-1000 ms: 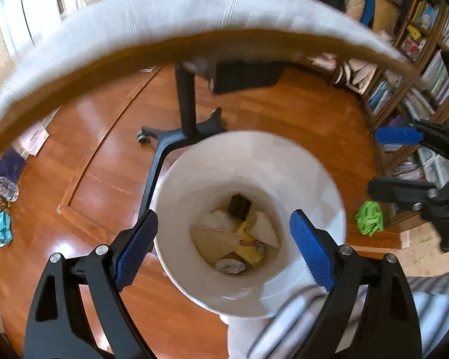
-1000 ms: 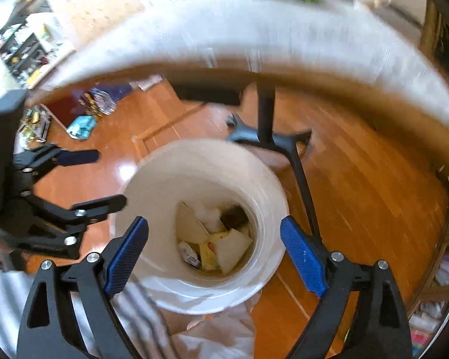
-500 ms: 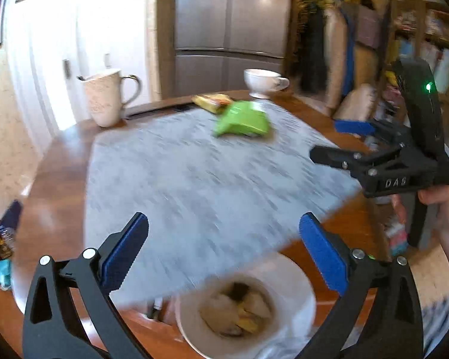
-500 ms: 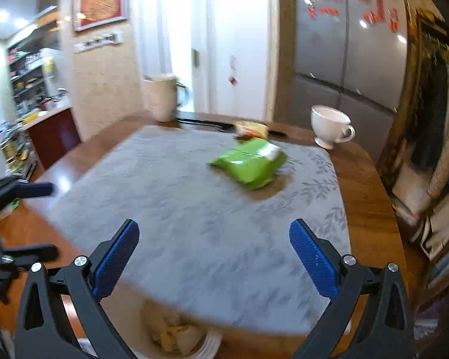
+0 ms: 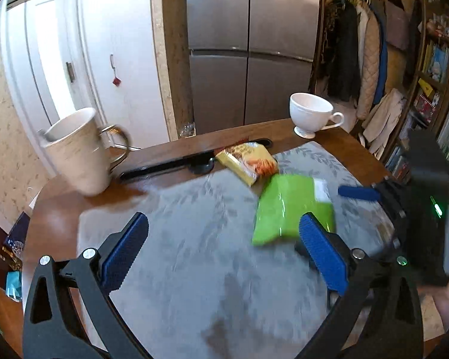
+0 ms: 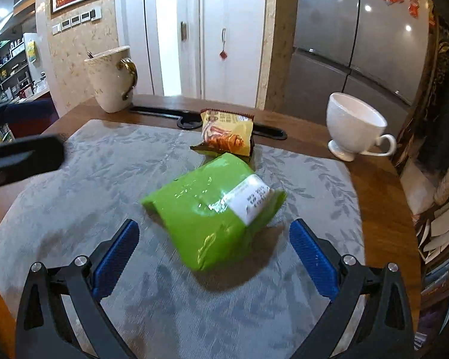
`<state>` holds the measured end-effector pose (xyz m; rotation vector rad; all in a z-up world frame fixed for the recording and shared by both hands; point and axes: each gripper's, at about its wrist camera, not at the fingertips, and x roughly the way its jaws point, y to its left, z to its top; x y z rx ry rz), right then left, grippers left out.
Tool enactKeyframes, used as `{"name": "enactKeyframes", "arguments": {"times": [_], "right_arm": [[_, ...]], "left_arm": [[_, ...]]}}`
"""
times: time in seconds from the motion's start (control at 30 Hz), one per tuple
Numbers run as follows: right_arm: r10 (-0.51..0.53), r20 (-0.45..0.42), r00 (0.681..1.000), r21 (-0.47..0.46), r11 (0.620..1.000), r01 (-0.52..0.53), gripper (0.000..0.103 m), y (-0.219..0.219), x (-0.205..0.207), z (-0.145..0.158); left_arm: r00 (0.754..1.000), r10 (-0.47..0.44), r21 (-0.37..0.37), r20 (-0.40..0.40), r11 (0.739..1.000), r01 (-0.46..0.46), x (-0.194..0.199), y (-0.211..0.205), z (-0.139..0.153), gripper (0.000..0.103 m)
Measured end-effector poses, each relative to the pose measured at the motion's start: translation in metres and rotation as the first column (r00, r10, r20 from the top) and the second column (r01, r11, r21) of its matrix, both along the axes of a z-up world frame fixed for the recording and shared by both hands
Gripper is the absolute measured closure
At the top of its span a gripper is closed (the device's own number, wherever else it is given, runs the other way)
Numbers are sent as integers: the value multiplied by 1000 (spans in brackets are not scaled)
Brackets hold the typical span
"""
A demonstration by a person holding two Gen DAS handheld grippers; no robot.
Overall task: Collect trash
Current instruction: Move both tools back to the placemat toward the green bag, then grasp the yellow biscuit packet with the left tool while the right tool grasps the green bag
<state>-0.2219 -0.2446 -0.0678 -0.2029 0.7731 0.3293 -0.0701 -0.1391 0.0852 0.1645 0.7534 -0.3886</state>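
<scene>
A green bag with a white label (image 6: 215,209) lies on the grey mat (image 6: 74,179), and in the left wrist view the green bag (image 5: 293,209) sits right of centre. Behind it lies a yellow snack wrapper (image 6: 227,134), the same yellow wrapper (image 5: 248,161) touching the bag's far corner. My right gripper (image 6: 214,224) is open, its blue pads on either side of the bag's near end without pressing it. My left gripper (image 5: 223,220) is open over bare mat, left of the bag. The right gripper (image 5: 359,193) shows at the left view's right side, held by a hand.
A tall beige mug with a gold handle (image 6: 110,80) stands at the back left of the round wooden table (image 6: 383,197). A white footed cup (image 6: 353,125) stands at the back right. A flat black strip (image 5: 179,164) lies behind the mat. Bookshelves (image 5: 446,95) are to the right.
Both grippers rose from above the white trash bin on the floor to above the tabletop and moved forward toward the green bag. Their jaws stand slightly wider than before.
</scene>
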Motion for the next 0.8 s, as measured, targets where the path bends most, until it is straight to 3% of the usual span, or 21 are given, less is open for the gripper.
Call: {"name": "enactKeyframes", "arguments": {"times": [0.3, 0.57, 0.6, 0.67, 0.73, 0.8], "right_arm": [[44, -47, 998, 49, 998, -42, 4, -16, 4, 4], [74, -53, 996, 50, 996, -71, 4, -25, 14, 4], [76, -54, 996, 49, 996, -73, 4, -25, 16, 4], [84, -58, 995, 55, 995, -81, 4, -26, 18, 5], [95, -66, 993, 64, 994, -91, 4, -27, 19, 5], [114, -74, 991, 70, 992, -109, 4, -26, 23, 5]], "left_arm": [[988, -32, -58, -152, 998, 23, 87, -54, -25, 2], [981, -7, 48, -192, 999, 16, 118, -85, -52, 3], [981, -7, 54, -192, 998, 18, 119, -85, -53, 5], [978, -15, 66, -210, 997, 29, 123, -84, -57, 28], [970, -24, 56, -240, 998, 39, 126, -79, -60, 41], [965, -41, 34, -259, 998, 51, 128, -73, -62, 44]]}}
